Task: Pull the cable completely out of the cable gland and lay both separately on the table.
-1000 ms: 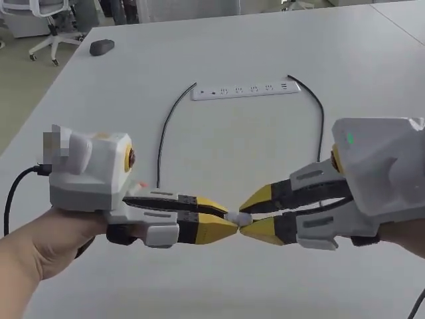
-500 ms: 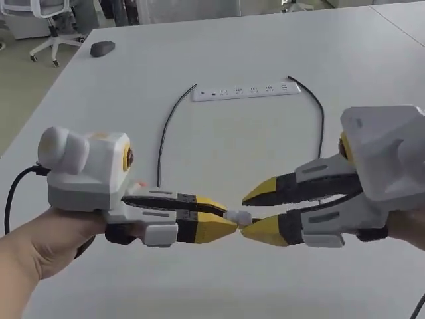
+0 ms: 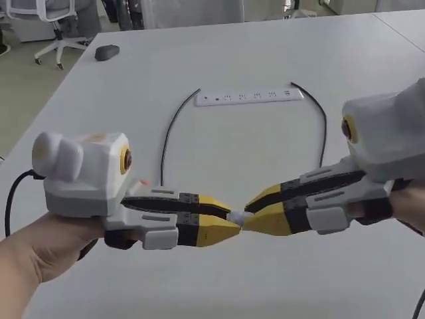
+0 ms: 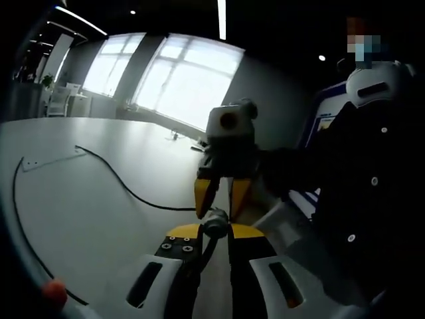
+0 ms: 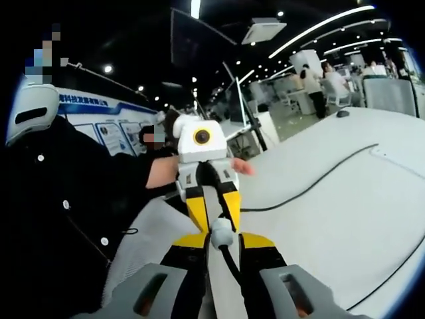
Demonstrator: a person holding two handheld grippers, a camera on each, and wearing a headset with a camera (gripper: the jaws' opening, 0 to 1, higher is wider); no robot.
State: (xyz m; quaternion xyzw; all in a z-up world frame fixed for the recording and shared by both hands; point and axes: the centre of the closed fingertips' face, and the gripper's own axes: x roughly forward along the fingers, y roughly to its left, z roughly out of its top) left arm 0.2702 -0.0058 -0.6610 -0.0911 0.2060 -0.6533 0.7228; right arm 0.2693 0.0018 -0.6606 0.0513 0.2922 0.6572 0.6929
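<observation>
Head view, lower middle of the frame: your left gripper (image 3: 234, 224) and right gripper (image 3: 247, 219) meet nose to nose above the white table (image 3: 265, 53). The small white cable gland (image 3: 236, 216) sits right where their yellow tips touch.

Your left gripper's jaws are drawn narrow and pinch the cable gland at their very tips. In the left gripper view it sits centre frame, just above your own jaws.

Your right gripper's jaws are drawn in as well. In the right gripper view the black cable (image 5: 230, 261) runs from the cable gland down the middle of the frame between those jaws, so they seem to clamp the cable just behind the gland.

A black lead (image 3: 163, 149) lies on the table from beside your left gripper up toward the power strip (image 3: 249, 97) in the upper middle. You cannot tell whether it joins the held cable.
</observation>
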